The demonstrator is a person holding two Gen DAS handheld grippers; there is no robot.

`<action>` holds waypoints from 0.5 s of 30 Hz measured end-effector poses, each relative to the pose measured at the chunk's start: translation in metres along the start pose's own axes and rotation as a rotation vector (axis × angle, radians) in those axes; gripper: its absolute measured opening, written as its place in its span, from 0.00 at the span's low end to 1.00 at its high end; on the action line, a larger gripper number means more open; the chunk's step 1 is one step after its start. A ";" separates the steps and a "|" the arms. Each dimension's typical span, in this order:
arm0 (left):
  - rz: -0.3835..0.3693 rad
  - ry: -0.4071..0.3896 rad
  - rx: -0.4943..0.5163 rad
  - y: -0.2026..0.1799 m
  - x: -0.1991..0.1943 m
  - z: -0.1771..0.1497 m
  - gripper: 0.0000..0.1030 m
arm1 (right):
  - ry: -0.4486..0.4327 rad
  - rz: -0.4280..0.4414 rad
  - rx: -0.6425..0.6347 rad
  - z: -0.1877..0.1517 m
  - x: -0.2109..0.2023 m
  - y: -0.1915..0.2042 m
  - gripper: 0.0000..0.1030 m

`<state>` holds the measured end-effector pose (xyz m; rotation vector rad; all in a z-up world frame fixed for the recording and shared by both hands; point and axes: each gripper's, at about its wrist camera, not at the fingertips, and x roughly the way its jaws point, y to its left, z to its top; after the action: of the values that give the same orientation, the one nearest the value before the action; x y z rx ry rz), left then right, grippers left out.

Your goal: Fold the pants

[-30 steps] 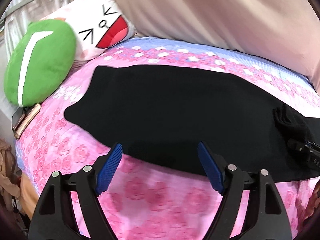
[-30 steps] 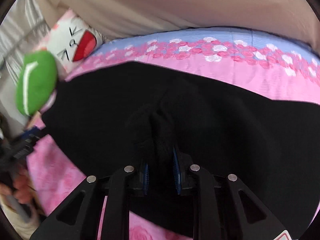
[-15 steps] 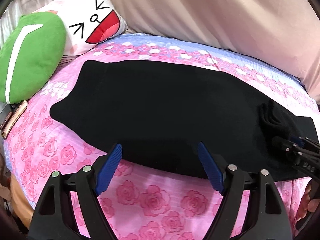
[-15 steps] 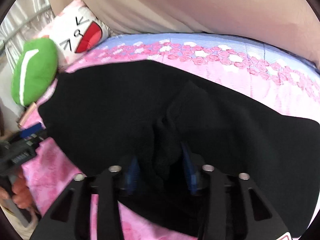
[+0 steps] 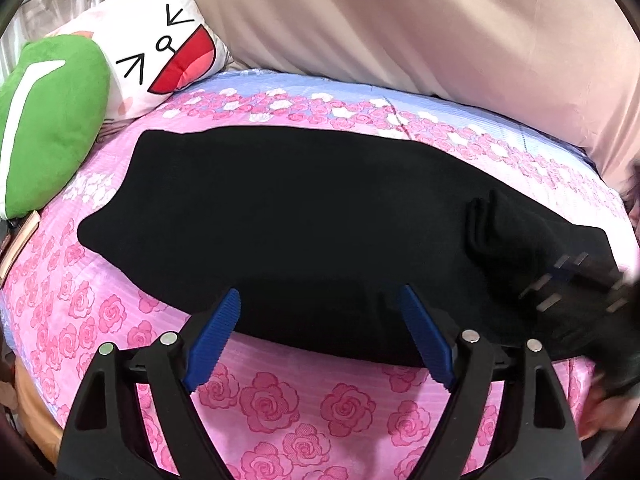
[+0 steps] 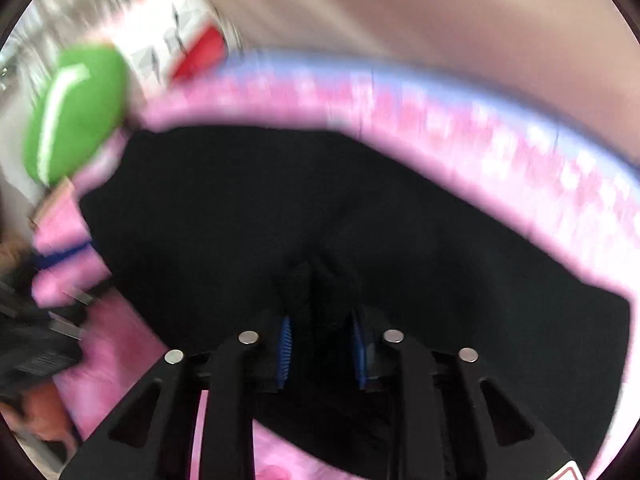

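Black pants (image 5: 304, 220) lie flat across a pink rose-print bed (image 5: 280, 404), long side running left to right. My left gripper (image 5: 320, 320) is open and empty, fingertips over the pants' near edge. In the left wrist view the right gripper (image 5: 576, 288) shows blurred at the far right, by a bunched fold of cloth (image 5: 500, 232). In the blurred right wrist view the right gripper (image 6: 322, 344) is partly open, its blue pads either side of a raised ridge of the pants (image 6: 320, 208).
A green plush cushion (image 5: 44, 120) and a white cartoon-face pillow (image 5: 160, 48) sit at the bed's far left. A beige curtain (image 5: 400, 20) hangs behind the bed. A phone-like object (image 5: 20, 240) lies at the left edge.
The right gripper's jaws have opened from their tight grip on the bunched cloth and it is moving fast, blurring its view. The left gripper has drifted slightly and stays open.
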<state>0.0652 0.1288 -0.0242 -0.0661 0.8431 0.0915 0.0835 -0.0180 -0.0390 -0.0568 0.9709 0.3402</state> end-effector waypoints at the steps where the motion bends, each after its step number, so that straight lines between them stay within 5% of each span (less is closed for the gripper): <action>1: -0.001 -0.004 0.001 0.002 -0.002 -0.001 0.78 | -0.036 0.018 0.019 -0.005 -0.009 -0.002 0.25; 4: 0.029 -0.016 0.001 0.014 -0.006 -0.004 0.80 | -0.121 0.050 0.114 -0.021 -0.062 -0.027 0.39; 6: 0.042 -0.007 -0.017 0.024 -0.003 -0.004 0.80 | -0.193 -0.044 0.185 -0.038 -0.101 -0.058 0.64; 10: 0.042 0.004 -0.051 0.031 0.000 -0.006 0.80 | -0.189 -0.216 0.405 -0.091 -0.144 -0.137 0.66; 15: -0.010 0.017 -0.064 0.015 0.001 -0.006 0.80 | -0.144 -0.013 0.641 -0.136 -0.124 -0.184 0.66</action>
<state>0.0602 0.1434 -0.0294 -0.1312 0.8564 0.1083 -0.0319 -0.2511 -0.0340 0.5382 0.8984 0.0089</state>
